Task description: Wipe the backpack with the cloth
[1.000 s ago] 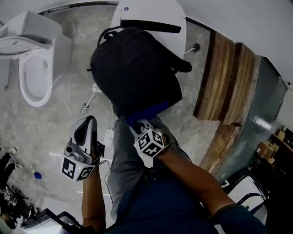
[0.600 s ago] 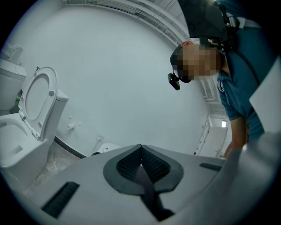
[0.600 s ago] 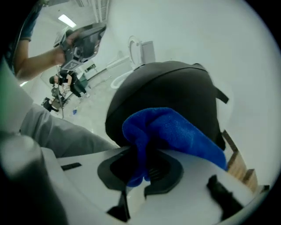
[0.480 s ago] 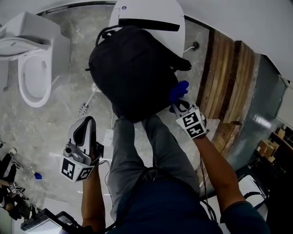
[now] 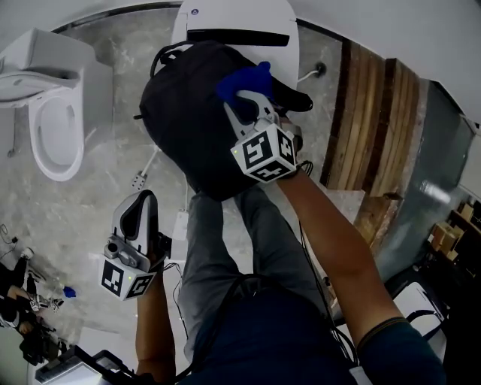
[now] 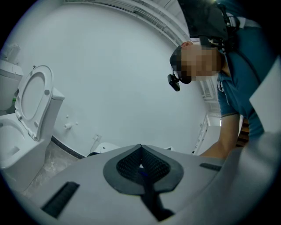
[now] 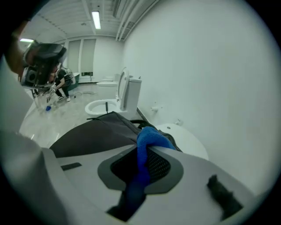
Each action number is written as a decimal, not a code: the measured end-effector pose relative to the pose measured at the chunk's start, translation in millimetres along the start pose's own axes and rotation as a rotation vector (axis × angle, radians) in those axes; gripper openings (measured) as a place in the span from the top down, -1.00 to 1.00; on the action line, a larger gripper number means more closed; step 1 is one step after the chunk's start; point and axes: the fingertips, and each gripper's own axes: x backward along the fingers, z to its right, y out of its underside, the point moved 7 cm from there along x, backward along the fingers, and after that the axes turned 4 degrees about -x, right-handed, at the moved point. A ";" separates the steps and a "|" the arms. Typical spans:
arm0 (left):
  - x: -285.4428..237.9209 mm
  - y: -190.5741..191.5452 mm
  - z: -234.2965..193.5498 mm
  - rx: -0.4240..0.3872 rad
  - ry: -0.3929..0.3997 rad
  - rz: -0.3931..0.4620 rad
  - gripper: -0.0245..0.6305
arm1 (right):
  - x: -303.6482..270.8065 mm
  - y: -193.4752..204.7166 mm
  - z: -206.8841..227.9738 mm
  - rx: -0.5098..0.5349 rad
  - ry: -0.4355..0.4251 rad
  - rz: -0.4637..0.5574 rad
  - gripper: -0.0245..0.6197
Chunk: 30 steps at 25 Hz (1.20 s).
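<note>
A black backpack (image 5: 199, 124) rests on a closed white toilet lid (image 5: 237, 16) ahead of me. My right gripper (image 5: 242, 105) is over the backpack's upper right part, shut on a blue cloth (image 5: 245, 80) that bunches out past the tips. In the right gripper view the blue cloth (image 7: 148, 141) hangs between the jaws of the right gripper (image 7: 142, 149) just above the backpack (image 7: 99, 132). My left gripper (image 5: 141, 210) is held low at the left, apart from the backpack. In the left gripper view the left gripper (image 6: 140, 147) is shut and empty, facing a white wall.
An open white toilet (image 5: 54, 124) stands at the left on the marble floor. A wooden panel (image 5: 376, 128) runs along the right. A small white plug with its cable (image 5: 138, 179) lies on the floor. My grey trouser legs (image 5: 225, 248) are below the backpack.
The right gripper with the cloth went from the backpack's lower edge, round its right side, up onto its upper part. The left gripper stayed put.
</note>
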 end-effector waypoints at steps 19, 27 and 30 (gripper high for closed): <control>-20.8 2.1 2.8 0.002 0.059 -0.089 0.91 | 72.0 236.5 -166.7 -1.041 -0.140 -0.335 0.79; -67.4 8.2 14.8 -0.026 0.177 -0.179 0.91 | 35.1 235.4 -237.0 -1.784 -0.451 -0.220 0.79; -83.0 8.7 22.8 -0.030 0.223 -0.191 0.91 | 54.3 273.0 -185.3 -1.962 -0.215 -0.030 0.80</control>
